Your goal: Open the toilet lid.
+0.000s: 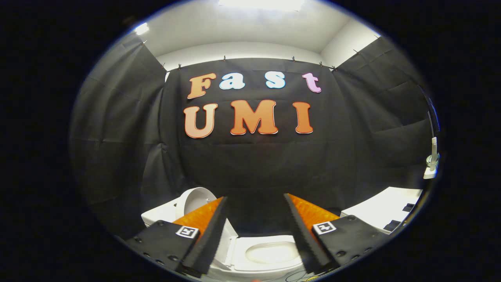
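Observation:
A white toilet [270, 252] stands low down, below and between my fingers, with its seat ring and bowl in plain sight. Its white lid [195, 200] stands raised at the left, leaning toward the tank [160, 214], and the left finger hides part of it. My gripper [255, 196] is open, held above the toilet, with a wide gap and nothing between the fingers. It touches neither the lid nor the seat.
A white counter [385, 209] with dark items on it lies to the right of the toilet. A white fixture [432, 161] hangs on the right wall. Black cloth closes the booth at the back and on both sides. Thin cables [301, 276] lie by the toilet's near rim.

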`<move>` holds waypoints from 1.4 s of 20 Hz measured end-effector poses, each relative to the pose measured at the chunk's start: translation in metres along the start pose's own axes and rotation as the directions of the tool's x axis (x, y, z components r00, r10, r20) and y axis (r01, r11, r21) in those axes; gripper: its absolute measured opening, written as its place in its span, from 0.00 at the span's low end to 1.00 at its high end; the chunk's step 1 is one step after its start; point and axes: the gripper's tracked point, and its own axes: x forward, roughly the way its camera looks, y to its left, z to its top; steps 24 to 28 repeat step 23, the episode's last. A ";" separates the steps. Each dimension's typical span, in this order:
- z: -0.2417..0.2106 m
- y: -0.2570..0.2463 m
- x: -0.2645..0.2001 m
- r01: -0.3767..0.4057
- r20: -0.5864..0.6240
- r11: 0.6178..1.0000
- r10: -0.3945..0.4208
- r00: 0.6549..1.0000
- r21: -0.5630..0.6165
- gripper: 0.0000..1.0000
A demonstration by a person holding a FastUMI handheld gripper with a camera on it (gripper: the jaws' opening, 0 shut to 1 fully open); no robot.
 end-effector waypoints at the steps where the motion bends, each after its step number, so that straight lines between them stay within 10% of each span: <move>1: 0.004 -0.006 -0.005 -0.004 0.008 1.000 0.004 1.000 0.016 0.77; 4: 0.019 -0.025 -0.021 -0.003 0.016 0.999 0.002 1.000 0.032 0.99; 28: 0.006 -0.078 -0.048 0.044 0.004 0.999 -0.044 0.999 0.024 0.99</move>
